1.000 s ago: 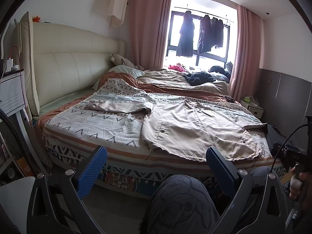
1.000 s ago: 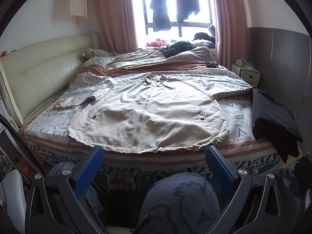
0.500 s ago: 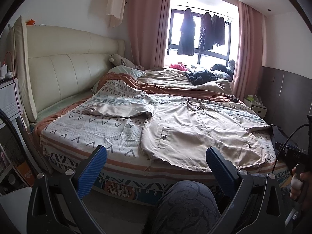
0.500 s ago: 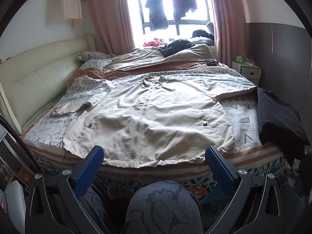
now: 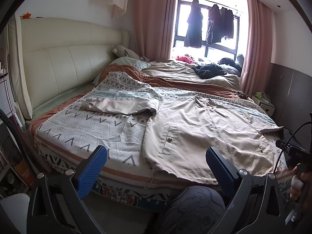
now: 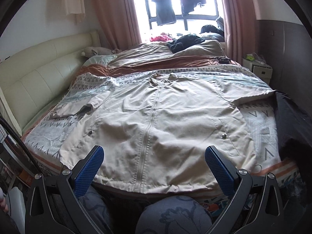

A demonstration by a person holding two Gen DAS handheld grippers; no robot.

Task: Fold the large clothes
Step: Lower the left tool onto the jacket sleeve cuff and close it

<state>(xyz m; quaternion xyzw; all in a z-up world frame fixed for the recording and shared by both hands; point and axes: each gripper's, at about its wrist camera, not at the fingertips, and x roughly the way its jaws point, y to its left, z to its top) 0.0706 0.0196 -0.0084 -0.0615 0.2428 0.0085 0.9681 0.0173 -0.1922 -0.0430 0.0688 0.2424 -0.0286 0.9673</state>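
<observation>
while both grippers, left gripper & right gripper, were held w/ fingers spread wide & nothing gripped, the beige jacket was laid flat, zip up, across the bed near its front edge.

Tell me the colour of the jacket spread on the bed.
Beige, a light tan; the jacket shows best in the right wrist view.

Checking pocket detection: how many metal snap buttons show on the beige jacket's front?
2. On the beige zip-front jacket spread on the bed, one round metal snap sits on the headboard-side pocket, the other on the opposite pocket. More may hide in folds.
</observation>
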